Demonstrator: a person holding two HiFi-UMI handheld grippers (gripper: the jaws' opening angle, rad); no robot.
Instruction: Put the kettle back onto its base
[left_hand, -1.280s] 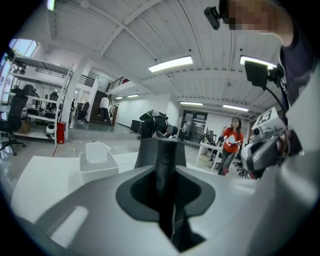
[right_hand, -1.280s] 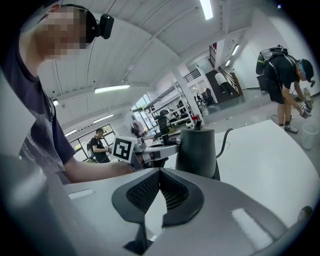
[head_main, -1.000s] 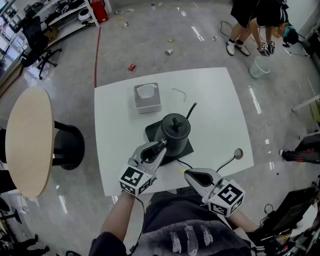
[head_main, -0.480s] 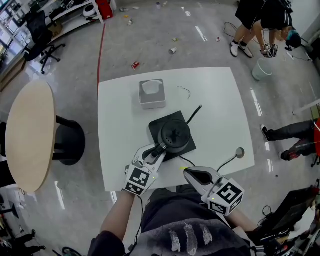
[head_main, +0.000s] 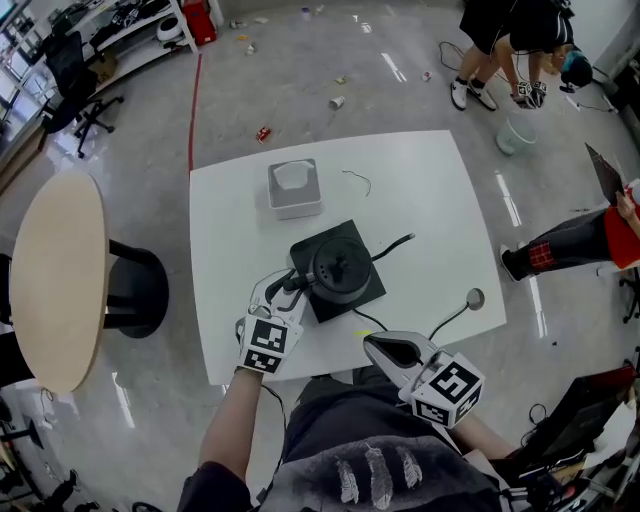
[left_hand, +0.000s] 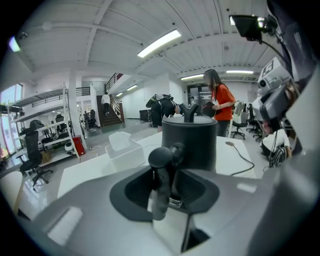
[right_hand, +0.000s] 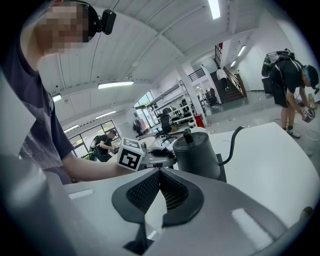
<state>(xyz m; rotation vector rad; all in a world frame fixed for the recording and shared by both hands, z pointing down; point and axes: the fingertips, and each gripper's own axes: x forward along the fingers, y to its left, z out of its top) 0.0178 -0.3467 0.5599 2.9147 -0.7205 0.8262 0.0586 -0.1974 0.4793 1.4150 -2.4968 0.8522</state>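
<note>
The dark grey kettle (head_main: 340, 268) stands on its black square base (head_main: 330, 308) in the middle of the white table (head_main: 420, 200), its thin spout (head_main: 392, 245) pointing right. My left gripper (head_main: 285, 290) is at the kettle's left side. In the left gripper view the kettle's handle (left_hand: 161, 182) stands between the jaws with a gap on each side; the jaws have just been opening. My right gripper (head_main: 375, 345) hovers at the table's near edge, apart from the kettle (right_hand: 196, 152). Its ribbed pads (right_hand: 150, 187) meet with nothing between them.
A white tissue box (head_main: 294, 188) sits behind the base. The base's cord (head_main: 455, 312) runs toward the table's right corner, and a short wire (head_main: 355, 182) lies farther back. A round wooden table (head_main: 55, 280) stands left; people (head_main: 510, 40) and a bucket (head_main: 518, 135) are at the back right.
The kettle came down and a little left with my left gripper and now rests on the base, spout swung to the right. The left jaws stand wider. The right gripper stayed put.
</note>
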